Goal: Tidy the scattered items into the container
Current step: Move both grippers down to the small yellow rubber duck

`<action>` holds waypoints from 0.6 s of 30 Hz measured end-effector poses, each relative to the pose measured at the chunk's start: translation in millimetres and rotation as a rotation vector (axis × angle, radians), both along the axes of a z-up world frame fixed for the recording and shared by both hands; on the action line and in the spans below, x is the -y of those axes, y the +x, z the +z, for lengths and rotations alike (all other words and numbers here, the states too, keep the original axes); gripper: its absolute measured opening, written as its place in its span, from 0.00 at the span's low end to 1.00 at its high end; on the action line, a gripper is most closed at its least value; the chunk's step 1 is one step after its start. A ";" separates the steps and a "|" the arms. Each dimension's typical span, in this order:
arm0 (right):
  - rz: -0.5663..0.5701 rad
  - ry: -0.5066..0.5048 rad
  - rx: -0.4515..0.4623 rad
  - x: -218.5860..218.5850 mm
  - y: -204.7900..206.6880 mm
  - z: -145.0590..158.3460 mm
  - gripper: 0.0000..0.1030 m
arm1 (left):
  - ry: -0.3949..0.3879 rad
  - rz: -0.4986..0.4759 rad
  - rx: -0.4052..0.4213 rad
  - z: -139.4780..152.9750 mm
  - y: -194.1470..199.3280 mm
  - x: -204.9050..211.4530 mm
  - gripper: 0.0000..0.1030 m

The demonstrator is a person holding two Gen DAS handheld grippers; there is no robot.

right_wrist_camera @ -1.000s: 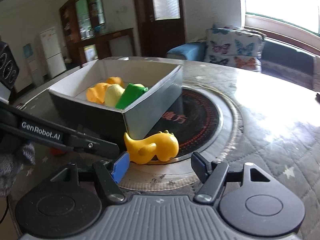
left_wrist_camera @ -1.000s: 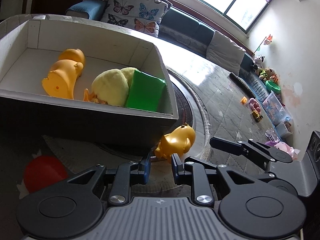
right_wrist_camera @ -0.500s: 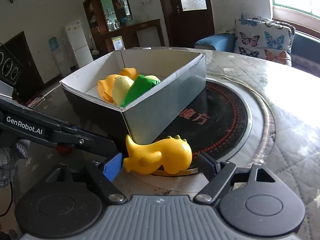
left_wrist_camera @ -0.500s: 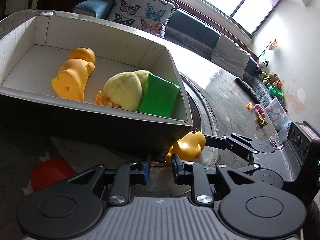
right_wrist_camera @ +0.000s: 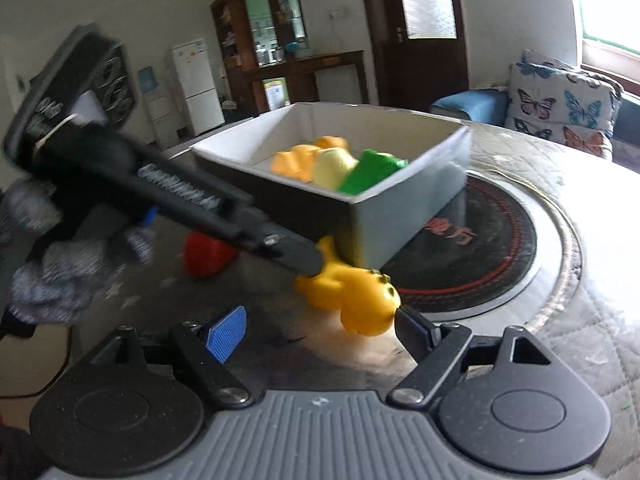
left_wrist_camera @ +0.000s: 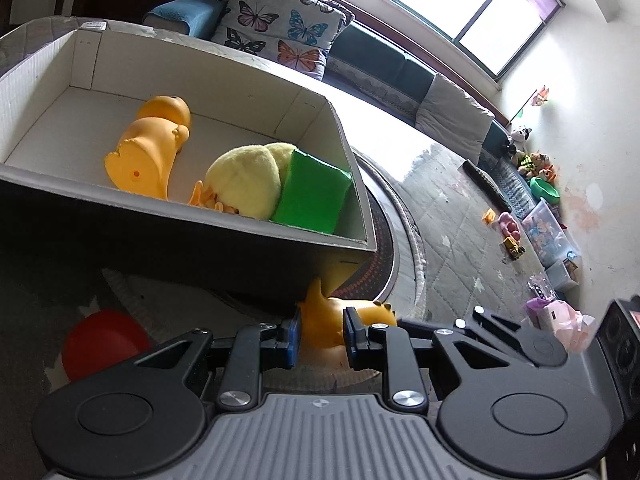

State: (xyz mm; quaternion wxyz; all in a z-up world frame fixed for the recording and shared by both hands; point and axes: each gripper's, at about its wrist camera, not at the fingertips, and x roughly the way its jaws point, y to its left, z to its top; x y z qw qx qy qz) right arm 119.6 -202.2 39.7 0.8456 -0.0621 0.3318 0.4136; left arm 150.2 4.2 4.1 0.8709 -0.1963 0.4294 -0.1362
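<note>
A yellow toy dinosaur [left_wrist_camera: 326,326] lies on the table by the near corner of the grey cardboard box [left_wrist_camera: 168,240]. My left gripper [left_wrist_camera: 320,336] has its blue pads on either side of the toy's tail end and touches it. In the right wrist view the toy [right_wrist_camera: 352,294] lies ahead of my open right gripper [right_wrist_camera: 320,330], whose right fingertip touches its head; the left gripper's finger [right_wrist_camera: 280,250] reaches onto it from the left. The box [right_wrist_camera: 384,216] holds an orange toy [left_wrist_camera: 146,156], a yellow plush [left_wrist_camera: 244,180] and a green block [left_wrist_camera: 312,196].
A red ball [left_wrist_camera: 102,344] lies on the table left of my left gripper, and shows as a red object in the right wrist view [right_wrist_camera: 206,254]. A round black hotplate [right_wrist_camera: 472,256] is set in the table right of the box. Sofa cushions [left_wrist_camera: 280,28] lie beyond.
My left gripper has moved forward and now has the yellow dinosaur between its pads. My right gripper has shifted, staying open, and the toy now lies toward its right finger.
</note>
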 end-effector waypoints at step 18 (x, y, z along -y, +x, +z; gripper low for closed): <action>-0.149 -0.041 -0.011 -8.1 18.4 -2.4 0.52 | -0.030 0.020 -0.012 -4.0 12.6 0.9 0.24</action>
